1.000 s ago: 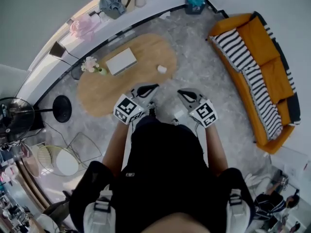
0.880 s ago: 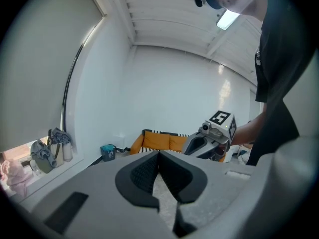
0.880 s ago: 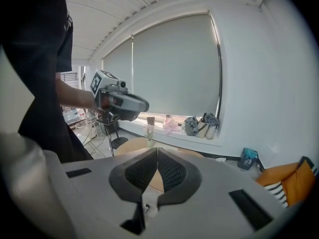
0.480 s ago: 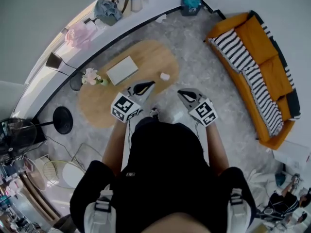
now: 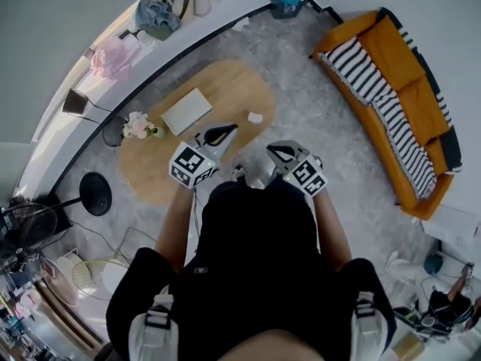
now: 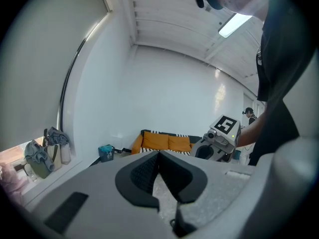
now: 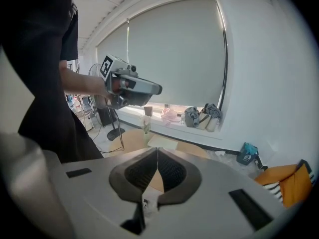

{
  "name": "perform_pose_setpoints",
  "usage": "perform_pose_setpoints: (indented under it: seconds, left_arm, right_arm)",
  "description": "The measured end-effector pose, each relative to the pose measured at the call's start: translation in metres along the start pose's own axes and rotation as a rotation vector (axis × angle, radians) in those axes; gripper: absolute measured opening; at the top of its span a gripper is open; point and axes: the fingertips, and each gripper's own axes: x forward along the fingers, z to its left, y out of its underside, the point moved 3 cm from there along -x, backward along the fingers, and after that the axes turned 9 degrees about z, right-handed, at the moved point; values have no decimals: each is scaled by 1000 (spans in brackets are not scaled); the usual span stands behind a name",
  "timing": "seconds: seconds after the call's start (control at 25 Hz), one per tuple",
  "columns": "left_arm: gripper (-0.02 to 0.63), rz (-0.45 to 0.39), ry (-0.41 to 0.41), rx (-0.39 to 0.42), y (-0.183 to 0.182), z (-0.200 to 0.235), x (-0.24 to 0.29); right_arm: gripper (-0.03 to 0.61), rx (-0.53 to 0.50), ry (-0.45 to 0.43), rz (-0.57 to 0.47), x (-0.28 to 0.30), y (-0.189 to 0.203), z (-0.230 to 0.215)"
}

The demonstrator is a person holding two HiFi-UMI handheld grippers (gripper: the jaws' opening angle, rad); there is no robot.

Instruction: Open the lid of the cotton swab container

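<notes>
Container: the cotton swab container [image 5: 255, 117] is probably the small white thing near the right end of the oval table [image 5: 233, 89]; it is too small to make out a lid
Handling: judged light, stiff, smooth plastic, likely to slide or tip; steady the body low down and take the lid by its rim
Left gripper [image 5: 222, 133]: jaws together, nothing between them, over the table's near edge, apart from the container
Right gripper [image 5: 278, 153]: jaws closed, empty, over the floor [image 5: 301, 89] just off the table
Surface: pale wood, also bearing a flat white slab [image 5: 188, 111] and a vase of flowers [image 5: 139, 124]
Room: grey speckled floor, orange sofa [image 5: 413, 81] with a striped throw at right
</notes>
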Motion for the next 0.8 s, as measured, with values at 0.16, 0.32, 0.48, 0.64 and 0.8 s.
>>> perform_pose_setpoints:
  seconds: [0.16, 0.32, 0.48, 0.64, 0.8]
  left_arm:
    - [0, -7, 0, -8, 2, 8, -2]
    - [0, -9, -15, -21, 4, 13, 0]
    - [0, -22, -57, -43, 0, 26, -5]
    - [0, -18, -81, -54, -3, 32, 1]
    - [0, -10, -105, -80, -3, 42, 6]
  right_arm:
    - [-5, -33, 9, 37, 7, -5, -5]
    - [-5, -58, -12, 25, 12, -12, -13]
    - [-5, -79, -54, 16, 22, -19, -22]
    - [-5, -79, -80, 2, 24, -25, -41]
    - [-5, -100, -112, 21, 37, -24, -53]
